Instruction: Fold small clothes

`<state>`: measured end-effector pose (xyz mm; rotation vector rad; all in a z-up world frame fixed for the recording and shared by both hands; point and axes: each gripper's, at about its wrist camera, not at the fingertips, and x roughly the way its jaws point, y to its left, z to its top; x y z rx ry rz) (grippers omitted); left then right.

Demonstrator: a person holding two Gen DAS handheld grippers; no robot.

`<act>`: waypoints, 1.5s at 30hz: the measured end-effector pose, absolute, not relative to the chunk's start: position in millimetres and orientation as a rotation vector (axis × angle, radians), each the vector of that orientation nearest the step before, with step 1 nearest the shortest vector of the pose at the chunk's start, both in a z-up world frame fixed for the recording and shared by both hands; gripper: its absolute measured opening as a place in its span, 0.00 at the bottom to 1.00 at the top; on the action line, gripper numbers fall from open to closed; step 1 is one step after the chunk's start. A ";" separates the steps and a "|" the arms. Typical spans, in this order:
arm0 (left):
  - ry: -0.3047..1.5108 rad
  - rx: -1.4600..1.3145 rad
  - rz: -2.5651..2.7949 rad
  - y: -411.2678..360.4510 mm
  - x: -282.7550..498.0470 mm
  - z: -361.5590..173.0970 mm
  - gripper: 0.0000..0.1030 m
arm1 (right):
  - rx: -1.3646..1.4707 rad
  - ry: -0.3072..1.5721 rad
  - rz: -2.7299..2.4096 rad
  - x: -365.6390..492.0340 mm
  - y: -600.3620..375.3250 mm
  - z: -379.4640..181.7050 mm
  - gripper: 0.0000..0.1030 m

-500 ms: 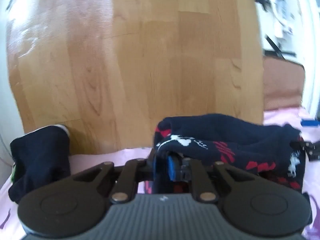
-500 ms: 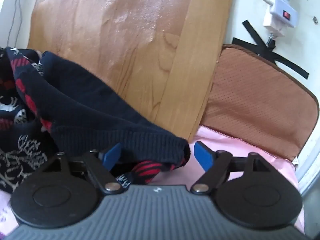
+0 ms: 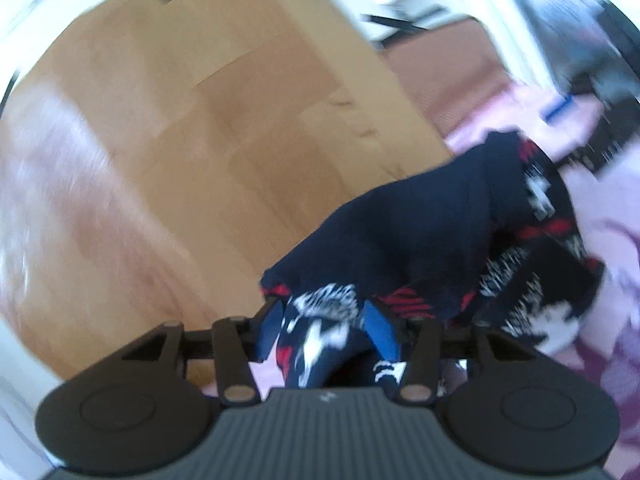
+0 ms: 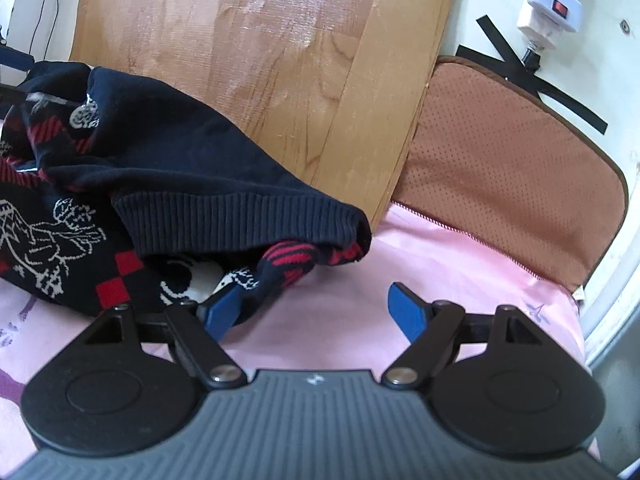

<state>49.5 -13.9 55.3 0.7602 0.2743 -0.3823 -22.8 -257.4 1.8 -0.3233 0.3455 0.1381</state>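
Observation:
A small navy sweater (image 3: 440, 236) with red checks and white figures lies bunched on the pink sheet. My left gripper (image 3: 326, 330) is shut on a fold of the sweater, with patterned cloth pinched between its blue pads; this view is blurred. In the right wrist view the sweater (image 4: 172, 168) lies at the left, its ribbed hem toward me. My right gripper (image 4: 316, 310) is open and empty, just right of the hem, and its left fingertip (image 4: 224, 308) touches the cloth edge.
A pink sheet (image 4: 460, 264) covers the bed. A wooden board (image 4: 256, 52) stands behind the sweater. A brown perforated cushion (image 4: 500, 144) stands at the back right. A white power strip (image 4: 554, 4) hangs on the wall above it.
My left gripper has swung and tilted with the sweater fold in it, and its view has blurred. My right gripper has backed off from the ribbed hem, and the hem now lies beyond its fingers.

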 end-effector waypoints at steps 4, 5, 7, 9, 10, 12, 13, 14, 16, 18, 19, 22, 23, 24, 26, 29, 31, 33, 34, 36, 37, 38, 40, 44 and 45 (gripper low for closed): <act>0.261 0.956 -0.493 -32.9 49.6 39.4 0.50 | -0.366 0.393 0.176 -15.8 -265.8 18.9 0.80; 0.274 0.995 -0.515 -36.5 52.4 33.4 0.50 | -0.373 0.407 0.193 -16.5 -270.9 25.0 0.80; 0.307 1.045 -0.548 -40.4 58.9 23.3 0.50 | -0.366 0.412 0.189 -18.1 -272.7 32.0 0.80; 0.333 1.077 -0.562 -41.8 66.4 15.0 0.50 | -0.367 0.410 0.193 -21.4 -278.7 35.9 0.80; 0.333 1.089 -0.547 -43.2 71.5 10.3 0.43 | -0.366 0.410 0.192 -22.4 -280.6 36.4 0.80; 0.342 1.075 -0.503 -46.5 82.4 8.1 0.07 | -0.368 0.418 0.186 -21.0 -282.8 37.2 0.80; 0.349 1.042 -0.489 -46.4 86.7 13.1 0.07 | -0.366 0.422 0.182 -18.9 -283.0 37.1 0.80; 0.330 0.971 -0.472 -44.4 89.5 25.8 0.06 | -0.362 0.426 0.181 -17.4 -283.1 36.1 0.80; 0.268 0.834 -0.437 -34.3 87.5 57.7 0.06 | -0.360 0.429 0.181 -13.6 -282.0 36.0 0.80; 0.218 0.667 -0.406 -14.4 80.2 97.0 0.06 | -0.367 0.417 0.195 -13.8 -279.1 36.0 0.80; 0.190 0.580 -0.392 0.1 73.6 117.3 0.06 | -0.377 0.406 0.206 -13.5 -277.1 37.8 0.80; 0.141 0.451 -0.323 33.9 56.9 149.7 0.06 | -0.389 0.381 0.238 -9.4 -269.9 44.5 0.80; 0.141 0.424 -0.305 42.8 52.2 155.0 0.06 | -0.388 0.375 0.249 -7.1 -267.3 46.0 0.80; 0.150 0.400 -0.293 50.8 47.9 158.4 0.06 | -0.388 0.368 0.263 -3.7 -263.4 47.8 0.80; 0.173 0.372 -0.291 60.8 43.6 159.6 0.06 | -0.400 0.361 0.304 2.4 -253.9 49.9 0.79; 0.185 0.376 -0.267 65.5 39.3 153.0 0.06 | -0.436 0.353 0.349 6.6 -235.7 48.6 0.78; 0.191 0.361 -0.263 68.8 44.7 153.4 0.06 | -0.467 0.342 0.372 3.2 -225.4 46.1 0.78; 0.187 0.332 -0.262 77.8 46.0 161.7 0.06 | -0.492 0.327 0.374 -3.3 -220.5 44.0 0.59; 0.182 0.314 -0.265 82.6 43.8 170.0 0.06 | -0.495 0.335 0.356 -2.7 -219.7 45.3 0.20; 0.162 0.286 -0.268 89.6 35.2 179.5 0.06 | -0.413 0.322 0.319 -3.2 -227.6 60.0 0.08; 0.151 0.274 -0.265 90.2 28.7 186.5 0.06 | -0.376 0.280 0.285 -8.6 -232.0 71.2 0.08; 0.134 0.261 -0.267 93.7 22.4 194.6 0.06 | -0.343 0.244 0.252 -12.6 -236.2 84.9 0.08; 0.090 0.223 -0.271 101.4 5.9 212.4 0.06 | -0.236 0.176 0.226 -23.2 -252.2 123.3 0.08; -0.026 0.117 -0.285 123.7 -41.2 259.2 0.06 | -0.142 0.002 0.220 -62.2 -264.6 205.6 0.08; -0.047 0.099 -0.283 128.4 -52.4 270.3 0.06 | -0.125 -0.032 0.225 -73.6 -265.6 225.5 0.08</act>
